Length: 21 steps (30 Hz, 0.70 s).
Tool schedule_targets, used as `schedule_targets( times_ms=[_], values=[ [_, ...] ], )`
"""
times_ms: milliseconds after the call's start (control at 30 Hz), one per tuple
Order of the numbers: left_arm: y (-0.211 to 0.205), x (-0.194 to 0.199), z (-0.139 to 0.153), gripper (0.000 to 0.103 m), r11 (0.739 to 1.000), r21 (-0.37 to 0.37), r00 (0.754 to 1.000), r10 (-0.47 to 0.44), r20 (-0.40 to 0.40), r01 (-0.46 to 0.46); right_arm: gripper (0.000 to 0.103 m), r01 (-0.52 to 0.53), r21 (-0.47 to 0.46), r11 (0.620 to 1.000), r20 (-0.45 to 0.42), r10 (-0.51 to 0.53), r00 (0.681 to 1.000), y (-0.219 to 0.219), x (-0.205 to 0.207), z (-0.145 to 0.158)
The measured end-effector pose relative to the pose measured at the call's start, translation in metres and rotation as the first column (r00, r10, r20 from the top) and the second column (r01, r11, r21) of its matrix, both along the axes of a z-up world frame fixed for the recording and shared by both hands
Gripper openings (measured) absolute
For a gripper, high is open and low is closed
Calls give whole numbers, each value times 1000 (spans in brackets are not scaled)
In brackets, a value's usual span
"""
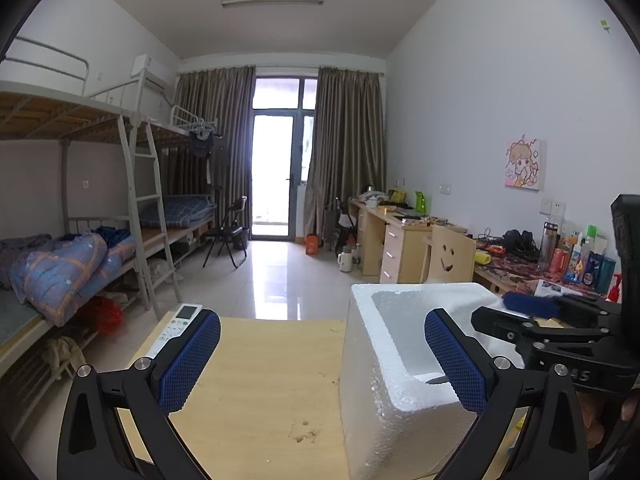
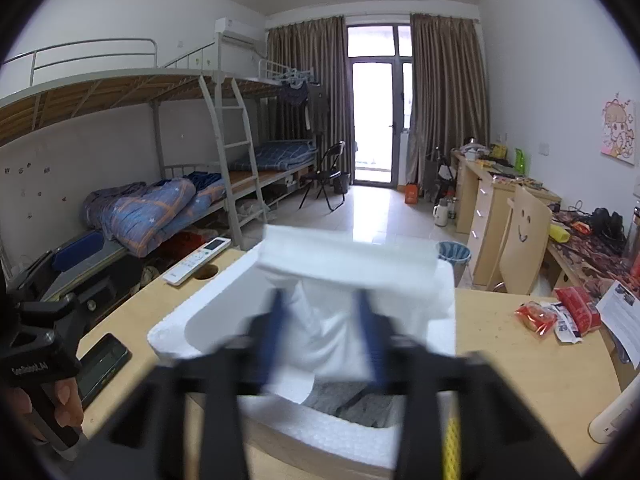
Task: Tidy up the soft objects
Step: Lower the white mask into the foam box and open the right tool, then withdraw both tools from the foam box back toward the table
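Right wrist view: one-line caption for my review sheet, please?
Right gripper, motion-blurred, above a white foam box on a wooden desk, white cloth between its blue pads; grey fabric lies inside.

Tabletop (image 2: 500, 360), light wood grain, round cable hole near its far left edge. Resting on it: one white foam box (image 2: 440, 304) (open-topped, grey fabric in its bottom); white remote control (image 2: 198, 258) at the far left edge, just beside the hole; black phone (image 2: 102, 364), face up, near left; red snack packets (image 2: 556, 314) at right, touching one another; printed sheet (image 2: 624, 316) beside them.
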<state>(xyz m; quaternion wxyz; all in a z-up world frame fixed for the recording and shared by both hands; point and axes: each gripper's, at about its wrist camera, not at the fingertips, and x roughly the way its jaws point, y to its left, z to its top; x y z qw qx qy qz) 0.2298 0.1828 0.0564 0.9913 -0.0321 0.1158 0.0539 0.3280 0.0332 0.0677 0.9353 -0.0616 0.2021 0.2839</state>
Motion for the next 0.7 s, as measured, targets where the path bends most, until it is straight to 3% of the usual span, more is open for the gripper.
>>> schedule_targets(
  times_ms=[33,100,167,700],
  values=[
    [0,0,0,102,1000,1,1000,1,0,-1,68,4,6,1000,5,-4,1000,0,-1,1],
    [0,1,-1,102,1000,0,1000,-4,-5,4,72,2,22,1000,11,-2,1000,-1,-3,3],
    [1,2,-1,102,1000,-2,1000,-2,-3,2,83,-6,17,1000,15,5,1000,0,-4,3],
    [-1,0,1,102,1000,-14,1000,-9,2,9,86,-12,35,999,3,12,1000,-7,-7,7]
  ],
)
